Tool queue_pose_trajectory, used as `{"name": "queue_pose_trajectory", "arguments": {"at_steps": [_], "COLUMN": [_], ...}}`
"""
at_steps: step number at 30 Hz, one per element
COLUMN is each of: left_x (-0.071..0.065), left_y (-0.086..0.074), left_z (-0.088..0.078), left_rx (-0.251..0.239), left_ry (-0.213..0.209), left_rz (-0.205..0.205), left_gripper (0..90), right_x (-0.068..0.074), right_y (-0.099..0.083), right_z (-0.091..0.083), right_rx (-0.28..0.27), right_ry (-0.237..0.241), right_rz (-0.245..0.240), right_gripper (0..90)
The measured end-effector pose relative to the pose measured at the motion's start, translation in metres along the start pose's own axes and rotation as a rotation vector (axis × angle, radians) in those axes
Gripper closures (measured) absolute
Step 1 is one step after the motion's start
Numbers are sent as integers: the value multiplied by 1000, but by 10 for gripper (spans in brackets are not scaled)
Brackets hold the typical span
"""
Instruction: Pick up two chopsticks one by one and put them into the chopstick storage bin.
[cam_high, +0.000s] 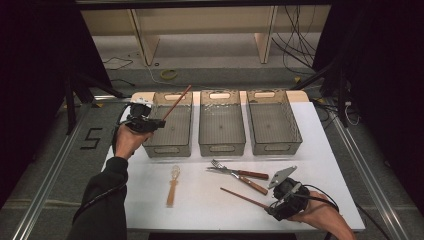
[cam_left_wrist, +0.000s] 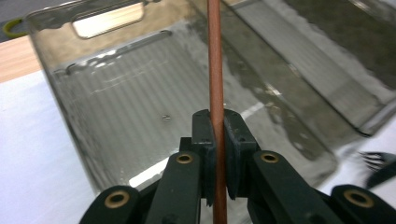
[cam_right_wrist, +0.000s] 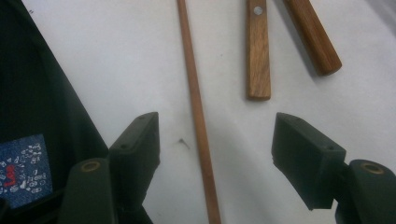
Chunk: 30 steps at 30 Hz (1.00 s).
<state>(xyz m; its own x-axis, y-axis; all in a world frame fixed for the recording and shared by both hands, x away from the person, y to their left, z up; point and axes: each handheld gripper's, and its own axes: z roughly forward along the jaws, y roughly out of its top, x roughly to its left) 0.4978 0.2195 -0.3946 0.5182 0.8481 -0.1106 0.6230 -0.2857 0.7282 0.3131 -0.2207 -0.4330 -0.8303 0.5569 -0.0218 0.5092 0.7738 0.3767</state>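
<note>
Between jaws of left hand-held gripper (cam_left_wrist: 216, 140) — chopstick (cam_left_wrist: 215, 56), clamped, over bin (cam_left_wrist: 93, 28).

Ahead of our left gripper's (cam_left_wrist: 216, 135) closed jaws the bin (cam_high: 170, 145) lies open, its walls hemming both sides. Between our right gripper's (cam_right_wrist: 215, 140) spread jaws only a chopstick (cam_right_wrist: 198, 121) lies; two wooden handles (cam_right_wrist: 258, 56) block beyond.

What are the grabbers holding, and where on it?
The left gripper pinches a chopstick near its lower end. The right gripper holds nothing.
</note>
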Motion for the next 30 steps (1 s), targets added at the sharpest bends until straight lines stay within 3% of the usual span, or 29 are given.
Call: {"name": "queue_pose_trajectory", "arguments": {"at_steps": [6, 24, 25, 26, 30], "left_x": [10, 17, 17, 17, 13], "left_y": [-2, -10, -10, -10, -7], "left_z": [10, 34, 35, 35, 30], "left_rx": [10, 54, 47, 43, 24], "left_ry": [13, 50, 56, 52, 49], "left_rz": [-54, -123, -131, -138, -114], "left_gripper": [841, 833, 777, 777, 650], "right_x": [-3, -1, -1, -1, -1], "right_y": [-1, -2, -2, -2, -2], "right_z": [-1, 0, 0, 0, -1], "right_rx": [-2, 4, 5, 5, 1], "right_ry": [-3, 7, 7, 7, 5], "right_rz": [1, 3, 3, 3, 7], "right_gripper": [332, 338, 337, 337, 335]}}
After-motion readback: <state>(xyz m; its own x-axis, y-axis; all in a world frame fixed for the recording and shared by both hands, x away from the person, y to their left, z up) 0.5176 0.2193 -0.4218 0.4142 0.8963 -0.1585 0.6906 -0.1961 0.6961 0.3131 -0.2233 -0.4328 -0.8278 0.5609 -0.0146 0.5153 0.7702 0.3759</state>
